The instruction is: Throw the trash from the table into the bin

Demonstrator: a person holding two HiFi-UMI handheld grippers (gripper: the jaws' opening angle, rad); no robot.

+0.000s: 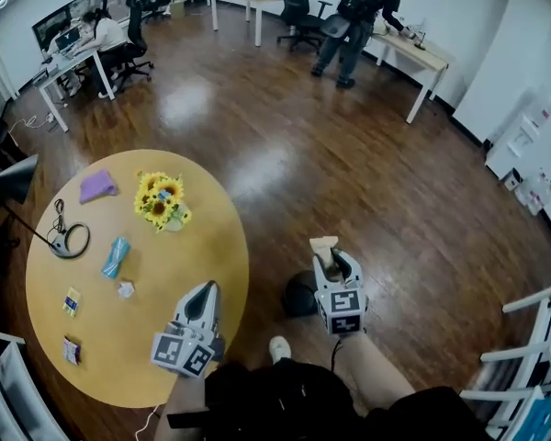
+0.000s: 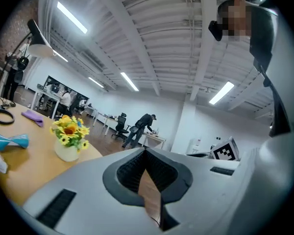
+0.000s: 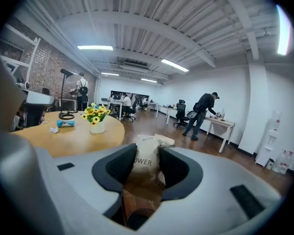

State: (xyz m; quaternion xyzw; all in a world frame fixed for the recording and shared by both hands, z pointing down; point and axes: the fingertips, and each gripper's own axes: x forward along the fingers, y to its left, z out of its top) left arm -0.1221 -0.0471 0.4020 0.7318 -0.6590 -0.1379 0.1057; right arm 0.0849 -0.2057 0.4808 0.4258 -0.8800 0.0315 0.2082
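The right gripper (image 1: 331,263) grips a beige packet (image 3: 147,158), held off the desk (image 1: 207,237) beside the dark bin (image 1: 300,298) for dropping, while the left gripper (image 1: 203,294), clenched empty, hovers over the desk edge where a blue wrapper (image 1: 116,256) lies

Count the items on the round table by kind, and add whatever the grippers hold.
Sunflower vase: 1
Desk lamp: 1
Purple piece: 1
Teal wrapper: 1
White crumpled scrap: 1
Small packets: 2
Beige packet, clamped in the right gripper: 1
Held by the left gripper, shut: 0
Total: 8
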